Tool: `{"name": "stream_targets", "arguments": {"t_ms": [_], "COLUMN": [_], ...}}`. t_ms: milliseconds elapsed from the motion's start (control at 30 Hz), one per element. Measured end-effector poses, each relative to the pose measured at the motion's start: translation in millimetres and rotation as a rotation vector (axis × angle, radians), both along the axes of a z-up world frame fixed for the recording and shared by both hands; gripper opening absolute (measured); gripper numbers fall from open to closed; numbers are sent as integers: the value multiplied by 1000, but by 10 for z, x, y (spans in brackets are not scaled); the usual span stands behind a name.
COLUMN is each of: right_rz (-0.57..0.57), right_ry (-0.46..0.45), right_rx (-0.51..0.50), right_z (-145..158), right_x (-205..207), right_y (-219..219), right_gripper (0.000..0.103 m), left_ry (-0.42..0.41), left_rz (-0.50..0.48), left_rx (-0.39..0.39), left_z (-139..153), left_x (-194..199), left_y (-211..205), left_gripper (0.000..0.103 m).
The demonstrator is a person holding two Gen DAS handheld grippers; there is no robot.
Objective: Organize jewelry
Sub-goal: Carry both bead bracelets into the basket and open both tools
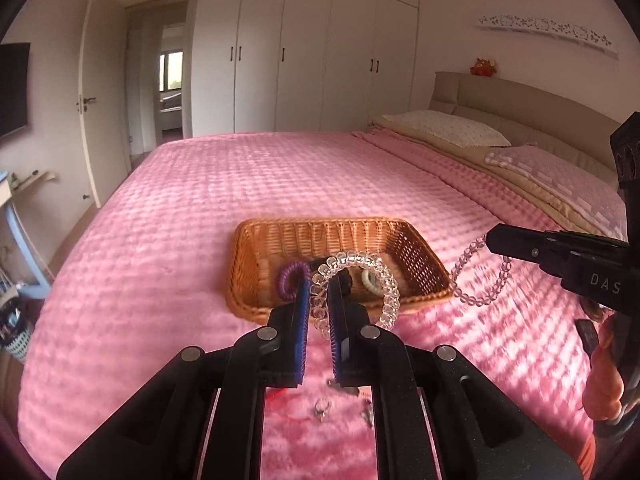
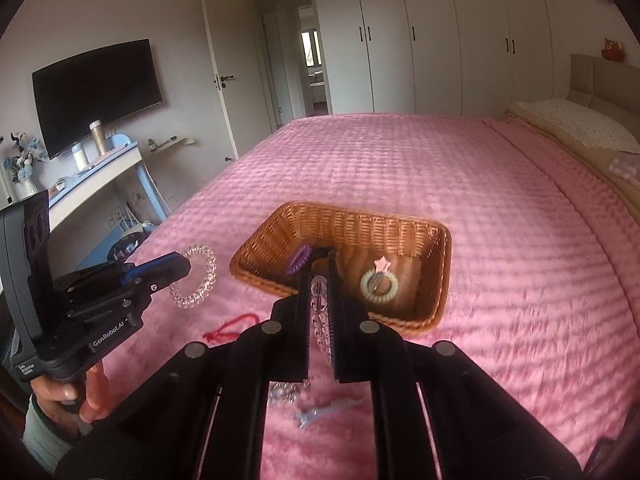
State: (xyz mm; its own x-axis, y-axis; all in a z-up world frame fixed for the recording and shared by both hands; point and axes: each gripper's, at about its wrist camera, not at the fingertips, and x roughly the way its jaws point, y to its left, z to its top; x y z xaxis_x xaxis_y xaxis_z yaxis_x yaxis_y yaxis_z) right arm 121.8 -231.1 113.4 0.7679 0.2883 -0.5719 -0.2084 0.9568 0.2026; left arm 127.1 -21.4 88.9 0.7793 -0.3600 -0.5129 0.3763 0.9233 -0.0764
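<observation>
Pink quilted bedspread (image 1: pixel 240 200) covers the bed, and a wicker basket (image 1: pixel 256 248) sits on it in front of both grippers. The left gripper (image 1: pixel 319 292) has its jaws drawn narrow on a clear coil bracelet (image 1: pixel 390 300), whose loop stands up out of the jaws and hangs over the basket's near rim. The right gripper (image 2: pixel 319 280) has its jaws nearly closed on a string of pale beads (image 2: pixel 319 304), pinched between the pads; in the left view the bead string (image 1: pixel 472 280) droops in a loop just beside the basket's right corner. Inside the basket lie a purple coil tie (image 2: pixel 300 260) near the left wall and a cream ring (image 2: pixel 379 286) with a small pink piece on it, perhaps a clip. On the bedspread near the grippers lie a red cord (image 2: pixel 230 328) and some small metal pieces (image 1: pixel 322 408), too blurred to name.
</observation>
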Motion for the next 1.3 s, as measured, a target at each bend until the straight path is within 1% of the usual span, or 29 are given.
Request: {"name": "stream_targets", "arguments": {"t_ms": [133, 200, 300, 467, 600, 767, 833, 867, 900, 933, 1000, 1133, 1167, 1233, 1300], "right_rz": [-3, 0, 2, -15, -49, -75, -75, -78, -80, -82, -80, -60, -54, -48, -41], "right_ry": [54, 97, 159, 241, 275, 294, 303, 300, 296, 290, 269, 212, 198, 166, 127], "right_rx": [-5, -9, -3, 6, -9, -11, 0, -5, -10, -11, -3, 22, 30, 40, 39], "right_z": [-171, -313, -555, -894, -1063, -1138, -1146, -1131, -1110, -1079, -989, -737, -673, -542, -416], "right_x": [574, 855, 1208, 1594, 1707, 1748, 1745, 1730, 1708, 1677, 1576, 1239, 1145, 942, 728], "right_y": [12, 37, 58, 38, 8, -53, -75, -81, -87, -89, -112, -120, -115, -96, -65], "right_gripper": [6, 6, 6, 6, 6, 7, 7, 7, 11, 15, 19, 21, 23, 36, 44], "left_ry": [24, 52, 80, 137, 175, 190, 198, 193, 178, 163, 149, 105, 96, 83, 67], "left_rz": [12, 19, 28, 45, 42, 39, 37, 41, 48, 50, 43, 34, 31, 25, 18], "left_rx": [-6, -1, 15, 37, 43, 68, 53, 46, 40, 30, 1, -70, -90, -112, -123], "left_z": [-92, -191, -325, -595, -760, -857, -855, -837, -805, -755, -656, -399, -327, -218, -127], "left_x": [504, 783, 1075, 1400, 1525, 1559, 1560, 1541, 1509, 1461, 1360, 1038, 939, 762, 569], "left_y": [-92, -138, -198, -238, -242, -291, -270, -251, -229, -199, -124, 138, 221, 343, 463], "left_gripper": [8, 8, 8, 8, 8, 9, 20, 35, 46, 48, 48, 48, 48, 48, 49]}}
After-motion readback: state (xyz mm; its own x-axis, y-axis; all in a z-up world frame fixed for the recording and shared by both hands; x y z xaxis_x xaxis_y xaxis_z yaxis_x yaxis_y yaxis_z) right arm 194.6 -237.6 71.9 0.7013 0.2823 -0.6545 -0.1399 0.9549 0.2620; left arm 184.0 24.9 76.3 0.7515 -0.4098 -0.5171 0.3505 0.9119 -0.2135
